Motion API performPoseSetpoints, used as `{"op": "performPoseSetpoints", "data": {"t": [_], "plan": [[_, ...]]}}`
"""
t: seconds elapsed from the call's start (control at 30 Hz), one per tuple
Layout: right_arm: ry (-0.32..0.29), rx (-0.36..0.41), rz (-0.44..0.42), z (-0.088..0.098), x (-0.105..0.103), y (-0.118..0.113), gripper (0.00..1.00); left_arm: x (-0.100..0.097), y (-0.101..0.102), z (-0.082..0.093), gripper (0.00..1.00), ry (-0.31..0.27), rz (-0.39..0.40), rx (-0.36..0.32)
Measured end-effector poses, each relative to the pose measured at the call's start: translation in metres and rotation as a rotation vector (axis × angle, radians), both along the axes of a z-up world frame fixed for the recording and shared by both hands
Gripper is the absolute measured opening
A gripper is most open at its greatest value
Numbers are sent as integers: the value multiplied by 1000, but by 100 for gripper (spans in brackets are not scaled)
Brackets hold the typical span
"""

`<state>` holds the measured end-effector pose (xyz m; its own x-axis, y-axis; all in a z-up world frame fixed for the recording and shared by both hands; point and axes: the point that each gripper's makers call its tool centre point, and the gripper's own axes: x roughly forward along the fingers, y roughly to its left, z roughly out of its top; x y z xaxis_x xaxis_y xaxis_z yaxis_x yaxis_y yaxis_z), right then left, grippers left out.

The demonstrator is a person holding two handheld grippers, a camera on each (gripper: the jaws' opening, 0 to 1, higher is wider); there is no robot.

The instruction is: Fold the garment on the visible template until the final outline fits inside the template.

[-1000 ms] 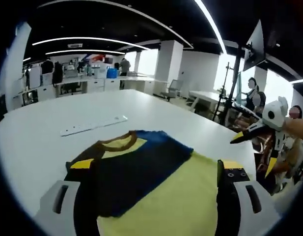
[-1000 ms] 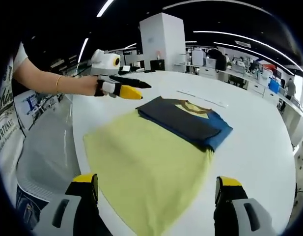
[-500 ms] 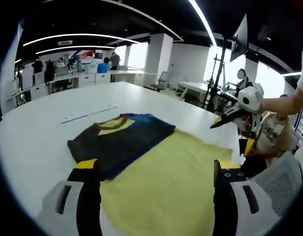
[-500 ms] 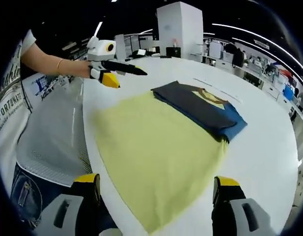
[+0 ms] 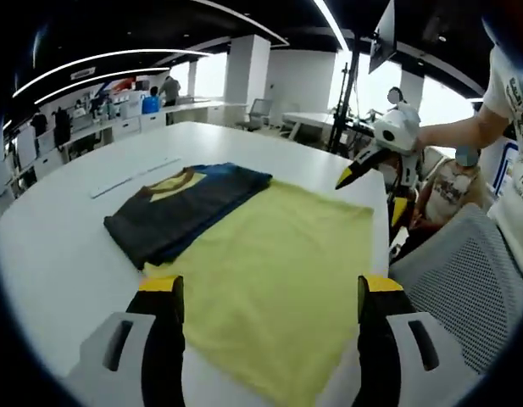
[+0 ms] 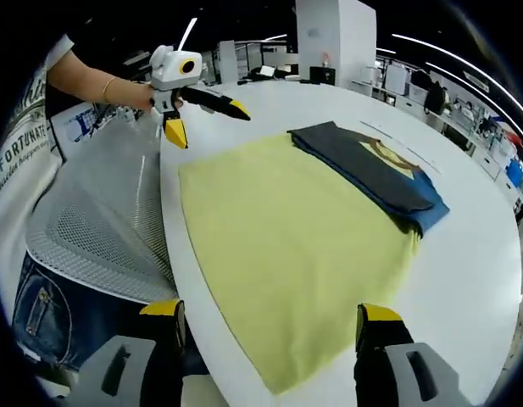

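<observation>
The garment [image 5: 180,212] is a folded dark navy shirt with a blue side and a yellow collar. It lies along the far edge of the yellow template sheet [image 5: 278,254] on the white table. In the right gripper view the garment [image 6: 371,170] sits at the upper right of the template sheet [image 6: 278,229]. My left gripper [image 5: 269,288] is open above the sheet's near edge and holds nothing. My right gripper [image 6: 269,312] is open at the table's rim, also holding nothing. The right gripper [image 5: 371,193] hangs open beyond the sheet's right corner, and the left gripper [image 6: 208,123] hangs open above the sheet's far left corner.
A white strip [image 5: 134,176] lies on the table [image 5: 58,254] beyond the garment. A grey mesh chair [image 6: 100,220] stands against the table's edge, with a person in jeans beside it. Desks, chairs and people fill the office behind.
Both views have pulled back from the garment toward the table's edge, so the whole yellow sheet now shows. The garment has stayed folded in place. Both grippers stay open.
</observation>
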<state>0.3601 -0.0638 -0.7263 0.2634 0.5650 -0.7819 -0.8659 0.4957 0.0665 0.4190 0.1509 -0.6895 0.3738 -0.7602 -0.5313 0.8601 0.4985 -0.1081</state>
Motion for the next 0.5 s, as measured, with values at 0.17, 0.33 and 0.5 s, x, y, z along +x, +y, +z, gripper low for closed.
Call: {"op": "performPoseSetpoints", "data": {"t": [0.17, 0.33, 0.5], "plan": [[2, -23, 12, -2, -4, -2, 80, -25, 8, -14, 77, 21, -62, 69], [-10, -60, 21, -5, -6, -5, 76, -41, 13, -26, 71, 46, -106, 117], [-35, -95, 43, -9, -7, -11, 69, -57, 15, -36, 58, 63, -162, 170]]}}
